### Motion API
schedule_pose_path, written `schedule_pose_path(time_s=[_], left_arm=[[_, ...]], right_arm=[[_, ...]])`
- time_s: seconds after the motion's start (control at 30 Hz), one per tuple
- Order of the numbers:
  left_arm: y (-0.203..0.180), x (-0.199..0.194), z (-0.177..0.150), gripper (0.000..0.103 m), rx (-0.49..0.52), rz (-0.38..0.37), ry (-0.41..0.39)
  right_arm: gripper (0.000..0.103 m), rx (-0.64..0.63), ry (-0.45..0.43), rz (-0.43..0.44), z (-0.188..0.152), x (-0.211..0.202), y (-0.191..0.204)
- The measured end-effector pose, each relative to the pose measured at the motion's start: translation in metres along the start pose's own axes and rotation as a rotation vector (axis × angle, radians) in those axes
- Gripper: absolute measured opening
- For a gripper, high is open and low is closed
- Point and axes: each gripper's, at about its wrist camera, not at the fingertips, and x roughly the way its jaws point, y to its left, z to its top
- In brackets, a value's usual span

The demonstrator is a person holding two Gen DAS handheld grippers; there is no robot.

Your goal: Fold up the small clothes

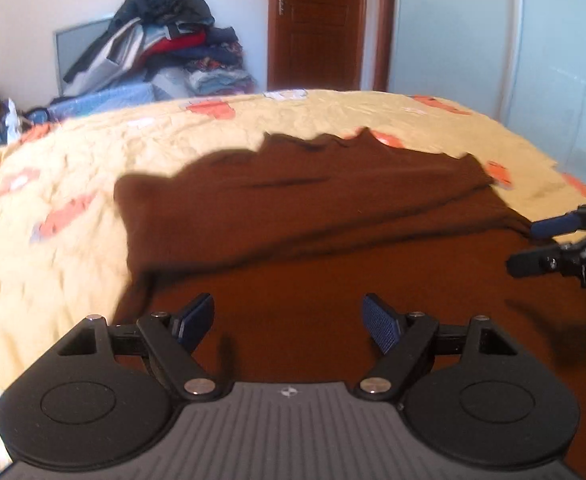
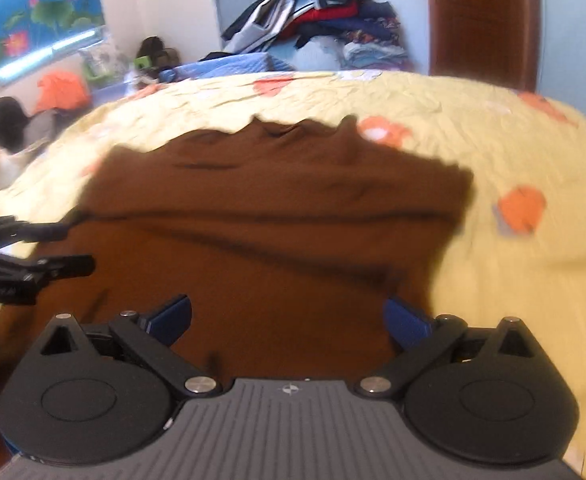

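A dark brown garment (image 1: 301, 208) lies on the yellow bedspread (image 1: 53, 168), with a fold line running across its middle; it also shows in the right wrist view (image 2: 277, 200). My left gripper (image 1: 289, 320) is open and empty, just above the near part of the garment. My right gripper (image 2: 289, 318) is open and empty over the near right part of the garment. The right gripper shows at the right edge of the left wrist view (image 1: 533, 246), and the left gripper at the left edge of the right wrist view (image 2: 75, 248).
The yellow bedspread (image 2: 513, 280) has orange prints. A heap of clothes (image 1: 173, 44) sits beyond the far edge of the bed, next to a brown door (image 1: 317, 20). A lotus poster (image 2: 33, 12) hangs on the far left wall.
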Motion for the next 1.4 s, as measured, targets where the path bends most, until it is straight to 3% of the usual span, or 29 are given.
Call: schedule_pose_path(time_s=[0.07,0.13,0.17,0.2,0.47,0.7,0.83,0.93,1.0,1.1,1.17,1.23,1.3,1.33,1.4], left_arm=[[-0.007,-0.002,-0.009,0.081,0.01,-0.019,0.056],[-0.015,0.001,-0.018,0.083,0.035,0.021,0.107],[-0.019,-0.002,-0.022,0.083,0.048,0.043,0.089],[-0.021,-0.004,-0.023,0.083,0.049,0.051,0.093],[-0.022,-0.015,-0.031,0.084,0.032,0.074,0.123],[-0.015,-0.039,-0.048,0.085,0.008,0.059,0.167],[-0.01,-0.086,-0.094,0.102,0.018,0.1,0.16],[0.003,-0.122,-0.123,0.103,-0.085,0.087,0.17],[0.006,-0.136,-0.127,0.103,-0.092,0.115,0.167],[0.009,-0.153,-0.113,0.103,-0.11,0.12,0.049],[0.014,-0.148,-0.1,0.103,-0.159,0.074,0.017],[0.026,-0.127,-0.094,0.103,-0.252,0.004,0.064],[0.037,-0.106,-0.098,0.103,-0.341,-0.003,0.144],[0.034,-0.111,-0.099,0.103,-0.326,0.017,0.11],[0.035,-0.116,-0.103,0.103,-0.317,0.026,0.125]], right_arm=[[0.103,-0.051,0.019,0.001,-0.016,-0.01,0.017],[0.103,-0.106,0.061,0.002,-0.03,-0.007,0.032],[0.103,-0.123,0.094,-0.013,-0.034,-0.001,0.035],[0.103,-0.176,0.056,-0.057,-0.041,-0.002,0.042],[0.103,-0.03,0.076,-0.031,-0.024,-0.011,0.05],[0.103,-0.111,0.088,-0.084,-0.036,0.0,0.067],[0.103,-0.124,0.063,-0.073,-0.045,-0.004,0.067],[0.103,-0.124,0.051,-0.065,-0.05,-0.009,0.064],[0.103,-0.109,0.042,-0.068,-0.051,-0.013,0.064],[0.103,-0.062,0.019,-0.049,-0.051,-0.022,0.064],[0.103,-0.045,0.015,-0.03,-0.052,-0.025,0.068],[0.103,-0.062,0.033,-0.029,-0.058,-0.023,0.073],[0.103,-0.155,0.018,-0.07,-0.073,-0.026,0.08],[0.103,-0.192,-0.012,-0.07,-0.082,-0.034,0.08],[0.103,-0.151,0.0,-0.054,-0.094,-0.05,0.067]])
